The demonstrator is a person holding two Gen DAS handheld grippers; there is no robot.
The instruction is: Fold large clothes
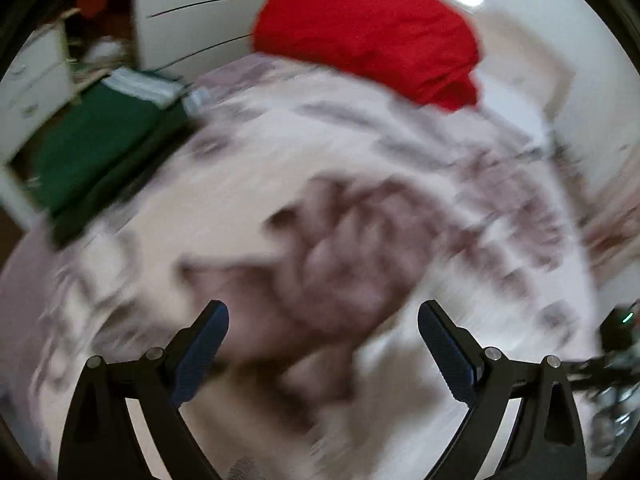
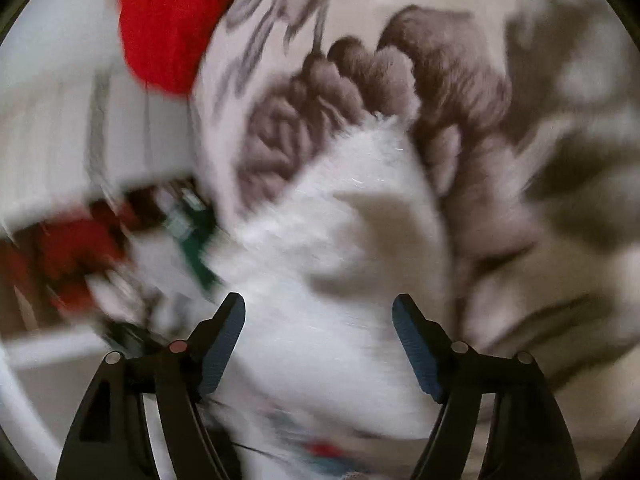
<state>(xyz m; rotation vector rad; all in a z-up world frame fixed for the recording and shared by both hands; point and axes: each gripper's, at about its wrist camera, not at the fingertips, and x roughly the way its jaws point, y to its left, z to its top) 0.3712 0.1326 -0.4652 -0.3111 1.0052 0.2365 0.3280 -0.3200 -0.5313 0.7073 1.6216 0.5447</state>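
right under the right gripper (image 2: 319, 320), between its wide-spread jaws and running away from them, lies a white garment (image 2: 340, 240); the pads press on nothing, so it has hold of nothing, and the cloth's long axis seems to run straight ahead from the jaws toward the flowered bedspread (image 2: 520, 120). the left gripper (image 1: 323, 328) also hangs wide open and empty, with only blurred bedspread (image 1: 320, 248) below it, no white cloth that i can make out. so the right hand looks the nearer one for the next grab. further ahead of both claws sits a red heap of clothing (image 1: 368, 36), and off to the left claw's left a folded green garment (image 1: 104, 148).
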